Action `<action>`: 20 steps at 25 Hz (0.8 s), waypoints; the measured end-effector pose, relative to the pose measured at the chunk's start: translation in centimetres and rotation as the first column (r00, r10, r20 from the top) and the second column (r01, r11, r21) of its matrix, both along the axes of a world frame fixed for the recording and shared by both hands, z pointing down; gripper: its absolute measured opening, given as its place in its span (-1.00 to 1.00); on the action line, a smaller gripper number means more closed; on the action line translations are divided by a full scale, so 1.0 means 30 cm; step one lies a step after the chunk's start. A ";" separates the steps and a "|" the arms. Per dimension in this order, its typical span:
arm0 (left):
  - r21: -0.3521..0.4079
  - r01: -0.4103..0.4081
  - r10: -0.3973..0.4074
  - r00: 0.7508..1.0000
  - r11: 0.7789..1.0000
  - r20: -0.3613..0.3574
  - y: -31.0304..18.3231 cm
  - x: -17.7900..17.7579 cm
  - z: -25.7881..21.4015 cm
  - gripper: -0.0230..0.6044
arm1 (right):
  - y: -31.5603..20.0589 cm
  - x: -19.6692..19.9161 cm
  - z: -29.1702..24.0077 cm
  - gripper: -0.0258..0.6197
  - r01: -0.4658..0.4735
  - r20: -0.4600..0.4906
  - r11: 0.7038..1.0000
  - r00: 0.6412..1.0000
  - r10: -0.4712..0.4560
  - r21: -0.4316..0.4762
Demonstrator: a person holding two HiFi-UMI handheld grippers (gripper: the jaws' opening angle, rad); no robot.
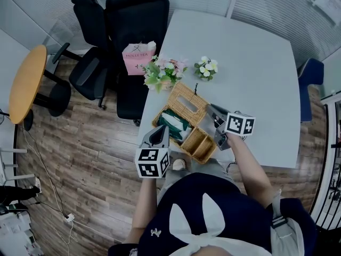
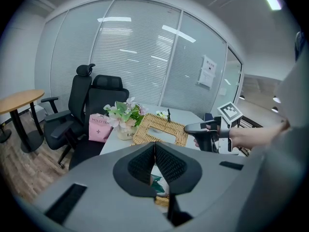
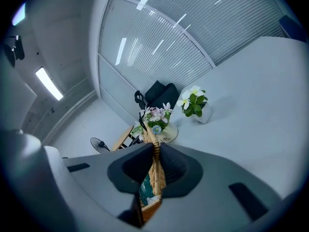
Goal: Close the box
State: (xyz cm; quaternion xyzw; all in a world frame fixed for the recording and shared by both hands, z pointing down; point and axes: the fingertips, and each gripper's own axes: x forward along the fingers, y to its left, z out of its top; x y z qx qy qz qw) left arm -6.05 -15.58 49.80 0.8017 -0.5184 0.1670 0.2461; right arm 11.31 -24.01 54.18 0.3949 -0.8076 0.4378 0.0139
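A wicker box (image 1: 198, 144) sits at the near left corner of the grey table (image 1: 256, 89), with a green packet (image 1: 173, 122) inside. Its wicker lid (image 1: 186, 103) stands raised and tilted behind the base. My right gripper (image 1: 211, 111) is at the lid's right edge. In the right gripper view the gripper (image 3: 155, 151) is shut on the lid (image 3: 155, 173), whose woven edge runs up between the pads. My left gripper (image 1: 160, 133) hovers at the box's near left side, its jaws shut and empty (image 2: 154, 151). From there I see the lid (image 2: 161, 134) and the right gripper (image 2: 194, 128).
Two small flower pots (image 1: 162, 72) (image 1: 206, 68) stand just beyond the box. A pink bag (image 1: 138, 57) lies on a black office chair (image 1: 136, 31) at the table's left edge. A round wooden table (image 1: 26, 81) is far left. The person's body is close to the near edge.
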 end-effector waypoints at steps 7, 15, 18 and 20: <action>-0.003 0.000 0.000 1.000 1.000 -0.014 0.008 -0.005 0.007 -0.85 | 0.017 -0.013 -0.003 -0.76 0.019 -0.042 1.000 0.999 -0.018 0.024; -0.002 -0.009 0.009 1.000 1.000 -0.017 0.015 -0.012 0.004 -0.85 | 0.039 -0.032 -0.030 -0.76 0.036 -0.094 0.997 0.995 -0.030 0.070; -0.002 -0.012 0.012 1.000 1.000 -0.016 0.018 -0.015 0.006 -0.85 | 0.045 -0.039 -0.036 -0.76 0.043 -0.108 0.996 0.994 -0.034 0.082; 0.001 -0.015 0.015 1.000 1.000 -0.016 0.019 -0.016 0.006 -0.85 | 0.050 -0.042 -0.039 -0.76 0.046 -0.117 0.995 0.993 -0.035 0.089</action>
